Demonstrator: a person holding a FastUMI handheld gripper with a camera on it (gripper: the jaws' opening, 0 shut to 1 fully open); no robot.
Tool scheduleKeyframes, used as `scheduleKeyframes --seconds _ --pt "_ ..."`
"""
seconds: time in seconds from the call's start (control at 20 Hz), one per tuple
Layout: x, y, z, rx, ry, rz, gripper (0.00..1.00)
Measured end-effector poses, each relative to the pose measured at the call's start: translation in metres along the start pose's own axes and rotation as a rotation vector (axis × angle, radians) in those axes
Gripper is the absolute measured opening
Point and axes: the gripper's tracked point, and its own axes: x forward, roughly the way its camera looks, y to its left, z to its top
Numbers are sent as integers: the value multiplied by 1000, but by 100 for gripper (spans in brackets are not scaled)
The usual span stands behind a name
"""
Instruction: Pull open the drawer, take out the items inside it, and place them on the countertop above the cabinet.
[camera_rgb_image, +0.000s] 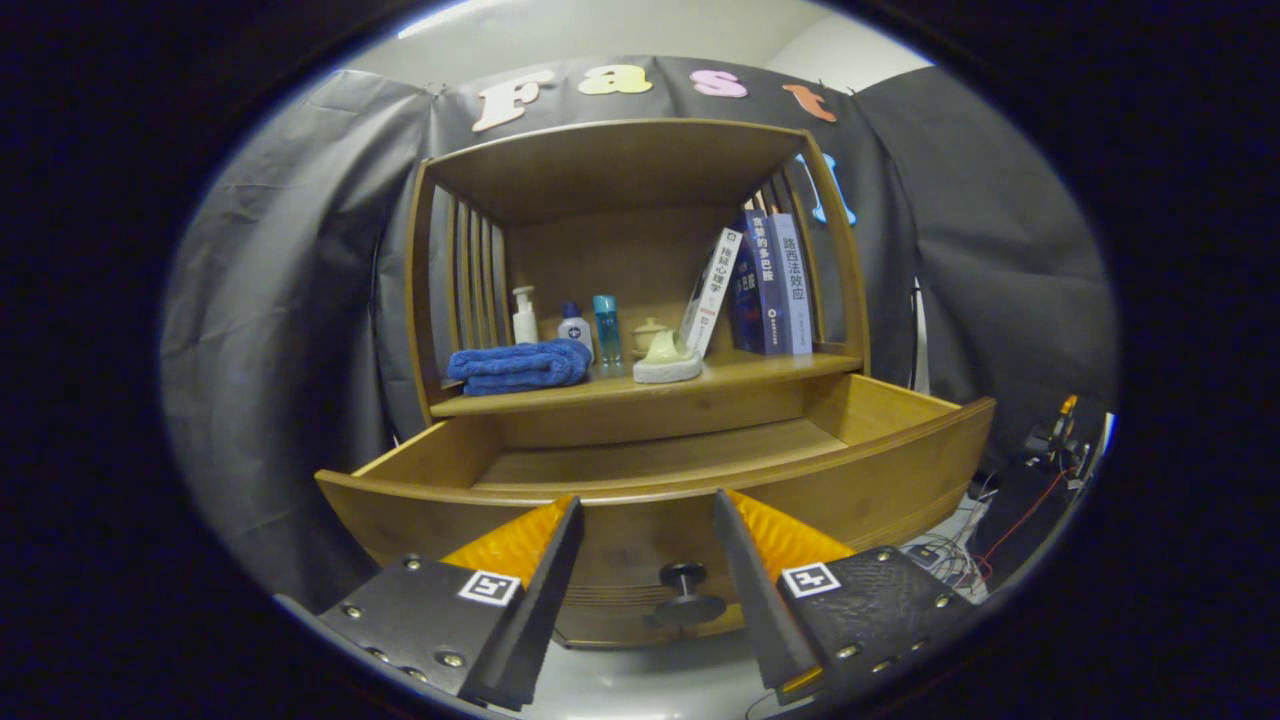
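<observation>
The wide wooden drawer stood pulled open with its visible floor bare, so the emptying looked done or nearly so. On the bench above lay one folded blue towel, three small bottles, one pale soap dish and three upright books. The tongs were spread, holding nothing, the dark round knob between them.

Black cloth wall, pale ceiling, tangled cables beside the wooden cabinet

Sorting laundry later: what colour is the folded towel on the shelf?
Blue; the towel shows best in the gripper view, beyond the open gripper.
</observation>
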Motion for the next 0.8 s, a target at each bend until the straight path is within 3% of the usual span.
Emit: scheduleKeyframes --seconds 0.8 --pt "38 0 12 34 -4 22 81"
